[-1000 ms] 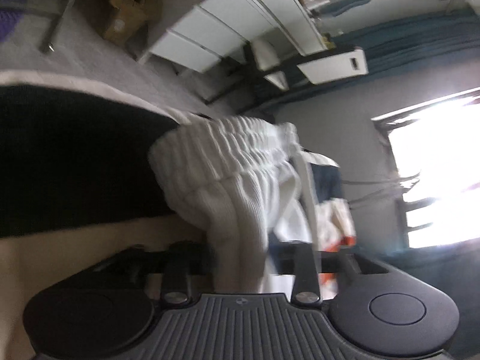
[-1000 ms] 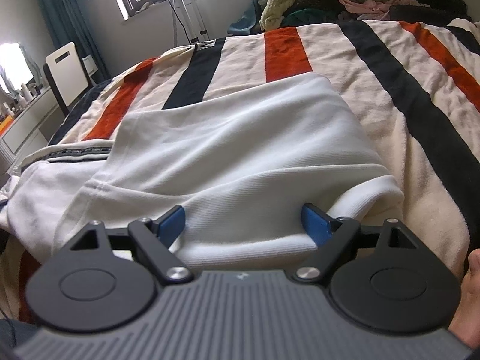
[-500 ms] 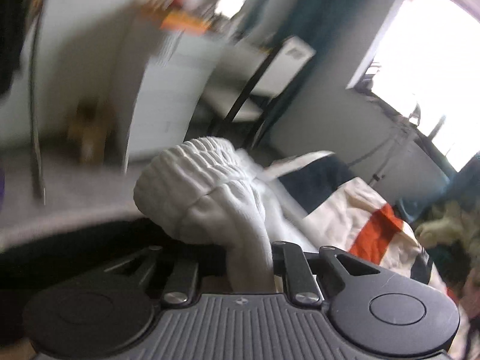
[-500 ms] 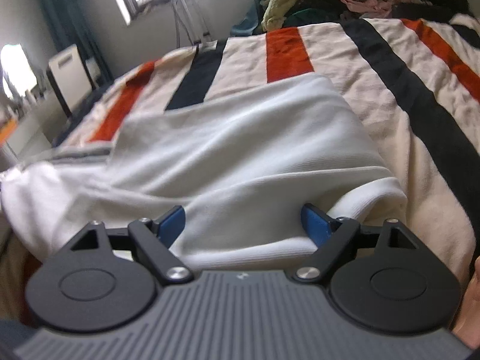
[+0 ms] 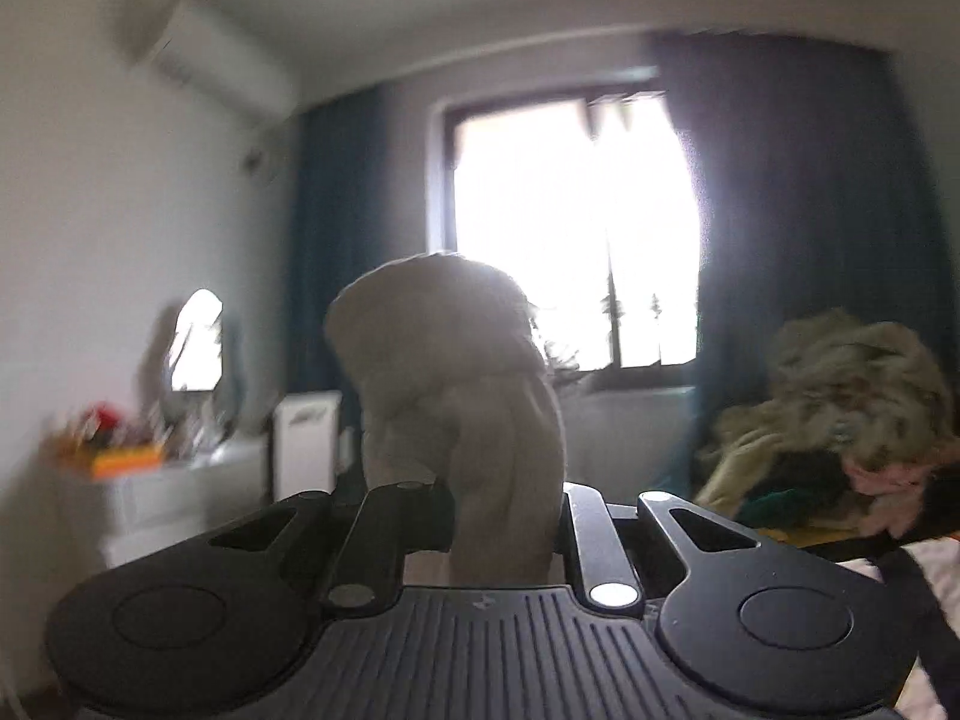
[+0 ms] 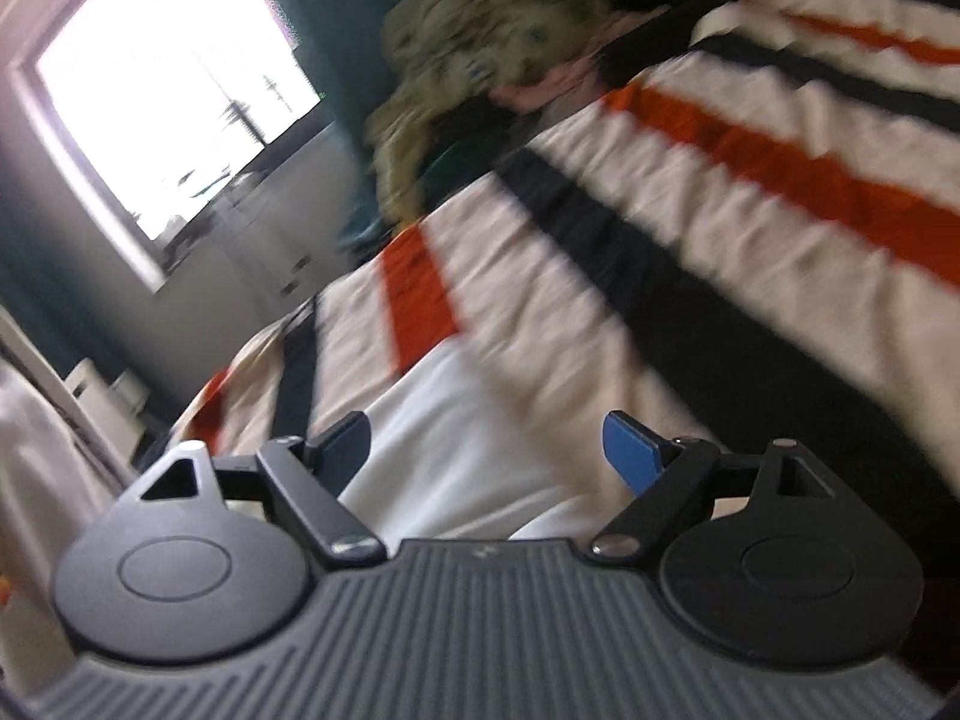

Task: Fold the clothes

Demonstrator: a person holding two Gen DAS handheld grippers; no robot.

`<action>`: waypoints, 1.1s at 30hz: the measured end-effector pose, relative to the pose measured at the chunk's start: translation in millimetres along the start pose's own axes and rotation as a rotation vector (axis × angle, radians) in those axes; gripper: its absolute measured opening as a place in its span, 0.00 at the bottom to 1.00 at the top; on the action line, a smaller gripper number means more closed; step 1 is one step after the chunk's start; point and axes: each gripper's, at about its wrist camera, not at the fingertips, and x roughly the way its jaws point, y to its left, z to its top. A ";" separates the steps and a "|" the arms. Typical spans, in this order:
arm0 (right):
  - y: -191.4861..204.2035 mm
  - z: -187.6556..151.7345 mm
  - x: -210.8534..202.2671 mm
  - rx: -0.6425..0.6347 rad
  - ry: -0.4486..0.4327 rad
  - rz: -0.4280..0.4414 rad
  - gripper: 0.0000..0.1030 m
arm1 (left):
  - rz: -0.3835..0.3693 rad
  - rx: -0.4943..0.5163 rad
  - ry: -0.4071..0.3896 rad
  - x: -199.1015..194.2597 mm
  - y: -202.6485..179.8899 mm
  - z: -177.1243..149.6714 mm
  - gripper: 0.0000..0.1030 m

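My left gripper (image 5: pixel 501 516) is shut on a bunched part of the white garment (image 5: pixel 462 396) and holds it up in the air, facing the window. In the right wrist view the rest of the white garment (image 6: pixel 456 456) lies on the striped bedspread (image 6: pixel 720 192). My right gripper (image 6: pixel 486 450) is open just above it, its blue fingertips (image 6: pixel 630 450) apart on either side of the cloth. The view is blurred and tilted.
A pile of other clothes (image 5: pixel 840 396) sits at the far end of the bed, also in the right wrist view (image 6: pixel 480 48). A white dresser (image 5: pixel 180 480) with small items stands on the left. A bright window (image 5: pixel 570 228) with dark curtains is ahead.
My left gripper has swung up from the bed edge with the white cloth, now facing the window. My right gripper has tilted and shifted; the garment under it has pulled leftward.
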 end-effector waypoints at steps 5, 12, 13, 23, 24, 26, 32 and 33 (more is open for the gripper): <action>-29.6 24.3 -15.2 0.088 -0.105 -0.056 0.83 | -0.172 0.114 0.062 -30.4 -113.0 -54.3 0.16; -56.6 38.3 -15.0 0.186 -0.114 0.012 0.85 | -0.350 0.329 0.209 -54.0 -207.6 -161.9 0.14; -57.9 38.1 -13.2 0.192 -0.101 0.025 0.85 | -0.359 0.333 0.217 -54.0 -208.1 -165.5 0.15; -46.4 26.5 5.7 0.266 0.097 0.292 0.85 | -0.436 0.240 0.465 -12.8 -148.9 -159.0 0.85; -46.4 23.9 7.7 0.286 0.123 0.302 0.85 | -0.468 0.270 0.478 -12.2 -144.4 -157.8 0.91; -46.5 17.9 12.0 0.314 0.170 0.307 0.85 | -0.513 0.389 0.506 -16.7 -136.3 -157.4 0.97; -48.1 2.2 27.6 0.396 0.293 0.316 0.85 | -0.508 0.562 0.445 -37.5 -91.4 -166.1 0.99; -48.2 -0.1 29.9 0.406 0.306 0.316 0.85 | -0.497 0.561 0.443 -39.0 -82.2 -166.9 0.99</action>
